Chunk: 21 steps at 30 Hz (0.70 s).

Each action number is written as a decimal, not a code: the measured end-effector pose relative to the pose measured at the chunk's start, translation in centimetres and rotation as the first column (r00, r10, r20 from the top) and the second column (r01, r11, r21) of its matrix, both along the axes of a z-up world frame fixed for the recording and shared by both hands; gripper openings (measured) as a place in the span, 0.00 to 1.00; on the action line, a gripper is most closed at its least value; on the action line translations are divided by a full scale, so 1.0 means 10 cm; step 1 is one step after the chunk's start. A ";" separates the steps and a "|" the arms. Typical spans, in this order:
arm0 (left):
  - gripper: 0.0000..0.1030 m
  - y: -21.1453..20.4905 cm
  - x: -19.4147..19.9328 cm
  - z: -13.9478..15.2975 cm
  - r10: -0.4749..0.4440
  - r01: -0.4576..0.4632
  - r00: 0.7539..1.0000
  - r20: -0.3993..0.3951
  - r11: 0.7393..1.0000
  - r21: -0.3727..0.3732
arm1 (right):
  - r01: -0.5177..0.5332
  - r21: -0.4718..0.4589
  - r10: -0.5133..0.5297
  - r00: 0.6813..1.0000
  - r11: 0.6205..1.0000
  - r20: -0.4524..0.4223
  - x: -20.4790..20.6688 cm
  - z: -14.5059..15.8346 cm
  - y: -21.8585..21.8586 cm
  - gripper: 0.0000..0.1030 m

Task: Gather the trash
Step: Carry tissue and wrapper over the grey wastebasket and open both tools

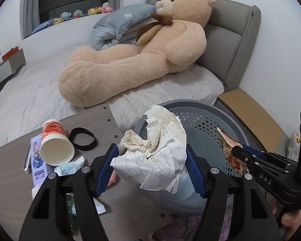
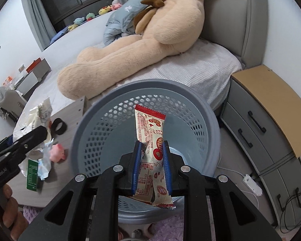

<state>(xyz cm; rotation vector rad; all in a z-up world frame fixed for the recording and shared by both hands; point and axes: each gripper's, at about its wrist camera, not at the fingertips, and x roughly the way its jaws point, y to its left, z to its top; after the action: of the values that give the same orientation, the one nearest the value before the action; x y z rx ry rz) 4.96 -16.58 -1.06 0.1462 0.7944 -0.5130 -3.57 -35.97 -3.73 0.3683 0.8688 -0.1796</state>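
Note:
My left gripper [image 1: 152,156] is shut on a crumpled ball of lined paper [image 1: 156,150] and holds it at the near left rim of the grey perforated trash basket [image 1: 206,118]. My right gripper [image 2: 151,150] is shut on a red and white snack wrapper [image 2: 150,128] and holds it over the basket [image 2: 110,124]. The wrapper also shows in the left wrist view [image 1: 230,150], beside the right gripper's arm. The basket's inside looks bare.
On the grey table [image 1: 9,172]: a tipped paper cup [image 1: 55,142], black hair band [image 1: 83,138], booklet [image 1: 38,168], tissue [image 1: 70,166], green box [image 2: 32,174], pink toy [image 2: 58,152]. Behind are the bed with a big teddy bear [image 1: 150,46] and a nightstand [image 2: 266,124].

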 end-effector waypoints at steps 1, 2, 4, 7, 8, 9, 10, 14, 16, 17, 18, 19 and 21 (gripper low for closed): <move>0.63 -0.06 0.02 -0.05 -0.009 0.009 1.000 -0.013 1.000 0.003 | 0.000 0.006 0.000 1.000 1.000 -0.006 0.01 -0.03 -0.04 0.20; 0.63 -0.10 0.03 -0.08 -0.016 0.016 1.000 -0.023 1.000 0.003 | -0.001 0.009 0.001 1.000 1.000 -0.010 0.03 -0.06 -0.07 0.20; 0.64 -0.19 0.06 -0.15 -0.022 0.023 0.999 -0.038 1.000 0.010 | -0.004 0.015 0.004 1.000 1.000 -0.017 0.05 -0.12 -0.09 0.20; 0.66 -0.27 0.09 -0.22 -0.024 0.025 0.998 -0.054 1.000 0.018 | -0.009 0.028 0.009 1.000 1.000 -0.023 0.10 -0.17 -0.13 0.20; 0.67 -0.28 0.09 -0.23 -0.024 0.025 0.998 -0.060 1.000 0.019 | -0.010 0.030 0.011 1.000 0.999 -0.024 0.12 -0.19 -0.14 0.20; 0.68 -0.29 0.10 -0.24 -0.021 0.023 0.998 -0.063 1.000 0.020 | -0.011 0.032 0.012 1.000 0.999 -0.025 0.13 -0.20 -0.15 0.20; 0.69 -0.30 0.11 -0.26 -0.018 0.020 0.998 -0.066 1.000 0.024 | -0.010 0.031 0.010 1.000 0.999 -0.024 0.14 -0.21 -0.17 0.21; 0.77 -0.31 0.15 -0.28 -0.003 0.006 0.998 -0.066 0.999 0.035 | 0.001 0.030 0.000 1.000 1.000 -0.021 0.14 -0.24 -0.20 0.35; 0.78 -0.32 0.16 -0.29 0.002 0.001 0.998 -0.068 0.999 0.037 | 0.003 0.036 -0.003 1.000 0.999 -0.019 0.14 -0.26 -0.22 0.36; 0.79 -0.33 0.16 -0.29 0.005 -0.002 0.998 -0.069 0.999 0.039 | 0.005 0.039 -0.004 1.000 0.999 -0.020 0.13 -0.27 -0.23 0.37; 0.80 -0.33 0.15 -0.29 0.007 -0.004 0.998 -0.069 0.999 0.040 | 0.006 0.041 -0.005 1.000 0.999 -0.020 0.13 -0.27 -0.23 0.38; 0.81 -0.32 0.15 -0.29 0.010 -0.007 0.997 -0.070 0.999 0.041 | 0.008 0.044 -0.008 1.000 0.999 -0.020 0.13 -0.28 -0.24 0.38; 0.82 -0.32 0.15 -0.29 0.015 -0.012 0.997 -0.070 0.999 0.043 | 0.011 0.049 -0.010 1.000 0.999 -0.021 0.12 -0.29 -0.25 0.39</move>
<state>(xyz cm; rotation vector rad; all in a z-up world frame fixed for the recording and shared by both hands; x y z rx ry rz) 6.46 -19.78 -3.99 0.1625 0.8749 -0.4911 -2.34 -38.42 -6.62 0.4175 0.8929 -0.1725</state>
